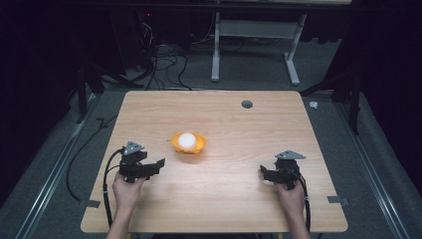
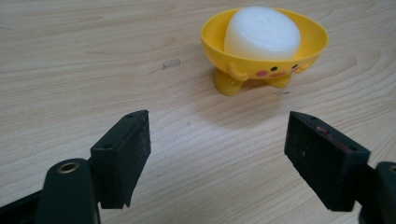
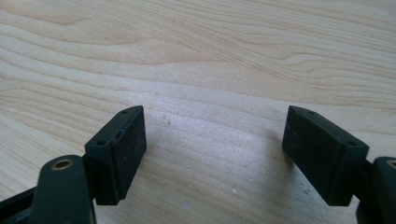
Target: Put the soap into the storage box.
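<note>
The bowl [image 2: 264, 46] hides the white lump's [image 2: 262, 31] underside.

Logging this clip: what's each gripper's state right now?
Left gripper: open, empty, aimed at the yellow bowl.
Right gripper: open, empty, over bare table.

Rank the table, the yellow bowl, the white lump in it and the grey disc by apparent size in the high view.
1. table, by far the largest.
2. yellow bowl.
3. white lump, sitting inside the bowl and narrower than it.
4. grey disc, smallest, though it lies farther from the camera, so it may look a little reduced.
</note>
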### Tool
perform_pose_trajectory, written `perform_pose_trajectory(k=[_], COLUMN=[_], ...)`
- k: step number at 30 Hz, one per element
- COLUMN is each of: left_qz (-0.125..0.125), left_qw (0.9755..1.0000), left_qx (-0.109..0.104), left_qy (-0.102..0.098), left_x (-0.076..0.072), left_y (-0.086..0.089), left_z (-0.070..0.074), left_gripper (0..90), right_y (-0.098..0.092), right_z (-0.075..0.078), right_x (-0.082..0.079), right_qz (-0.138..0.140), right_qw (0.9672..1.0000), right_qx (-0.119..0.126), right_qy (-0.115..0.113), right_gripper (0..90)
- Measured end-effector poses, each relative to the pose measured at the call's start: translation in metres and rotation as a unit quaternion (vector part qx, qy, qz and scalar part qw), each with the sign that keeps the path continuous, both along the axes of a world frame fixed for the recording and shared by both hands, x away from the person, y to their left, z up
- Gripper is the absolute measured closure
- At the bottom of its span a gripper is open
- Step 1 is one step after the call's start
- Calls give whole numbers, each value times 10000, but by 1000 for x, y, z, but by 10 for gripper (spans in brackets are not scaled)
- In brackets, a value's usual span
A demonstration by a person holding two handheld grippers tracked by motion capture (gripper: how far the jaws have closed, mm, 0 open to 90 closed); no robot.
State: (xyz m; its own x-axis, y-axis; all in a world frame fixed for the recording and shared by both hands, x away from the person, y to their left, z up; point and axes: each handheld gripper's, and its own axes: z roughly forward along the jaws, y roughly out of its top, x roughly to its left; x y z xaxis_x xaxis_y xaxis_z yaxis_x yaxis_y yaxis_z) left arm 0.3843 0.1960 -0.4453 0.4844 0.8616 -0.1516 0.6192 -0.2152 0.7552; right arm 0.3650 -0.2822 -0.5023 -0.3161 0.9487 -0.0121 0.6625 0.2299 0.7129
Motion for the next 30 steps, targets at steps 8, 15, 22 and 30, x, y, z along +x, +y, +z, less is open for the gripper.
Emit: perform_pose_trajectory(k=[8,15,22,30], left_qz=[-49,-73,-166,-203], left_qw=[9999,9999,9997,9994], left_qx=[-109,-103,-95,-91], left_qy=[43,75,153,259], left_x=[-8,-11,-13,-13], left_y=[-1,-3,-5,-12], left_z=[-6,-11,-17,-26], left_gripper=[231,231,230,230], right_y=[0,0,0,0], right_z=[0,0,0,0], right_x=[0,0,0,0], right_qz=[1,1,-1,3], right_qw=[10000,10000,10000,10000], right_qx=[-1,-1,4,0], right_qy=[0,-1,0,1], right_gripper=[226,226,226,226])
